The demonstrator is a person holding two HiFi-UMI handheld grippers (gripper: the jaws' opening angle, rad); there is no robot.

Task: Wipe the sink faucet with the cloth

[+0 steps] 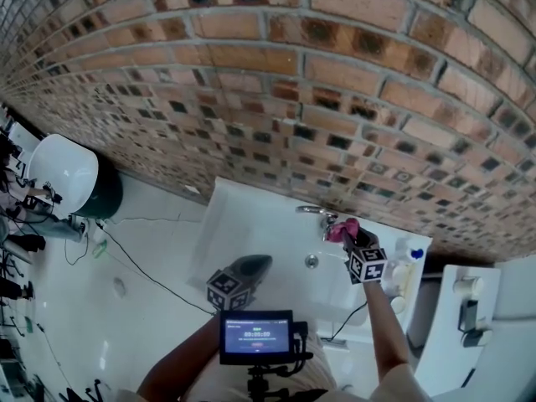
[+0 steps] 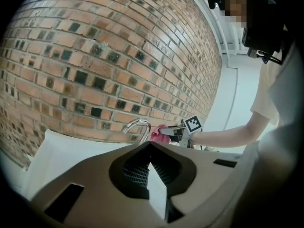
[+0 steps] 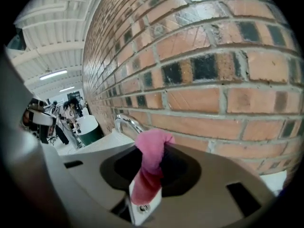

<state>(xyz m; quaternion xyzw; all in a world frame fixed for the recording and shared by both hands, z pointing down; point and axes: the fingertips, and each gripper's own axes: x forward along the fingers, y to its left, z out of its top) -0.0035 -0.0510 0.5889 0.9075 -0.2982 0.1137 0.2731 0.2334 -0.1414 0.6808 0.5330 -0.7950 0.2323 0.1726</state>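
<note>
Cloth (image 1: 343, 229) up at the faucet (image 1: 316, 211)
Near, the left gripper (image 1: 261, 262) hangs closed and empty over the sink (image 1: 230, 224). Farther right, the right gripper (image 1: 350, 234) pinches the cloth just beside the faucet, contact unclear. The wipe itself looks left to do.

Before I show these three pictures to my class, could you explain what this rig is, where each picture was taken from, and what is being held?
There is no robot: a person holds a two-jaw hand tool, a gripper, in each hand. The head view comes from a camera on the person's head, looking down at a white sink against a brick wall. The other two views come from cameras riding on the grippers. The right gripper is shut on a pink cloth, held close beside the curved chrome faucet. The left gripper is shut and empty, above the sink.
</note>
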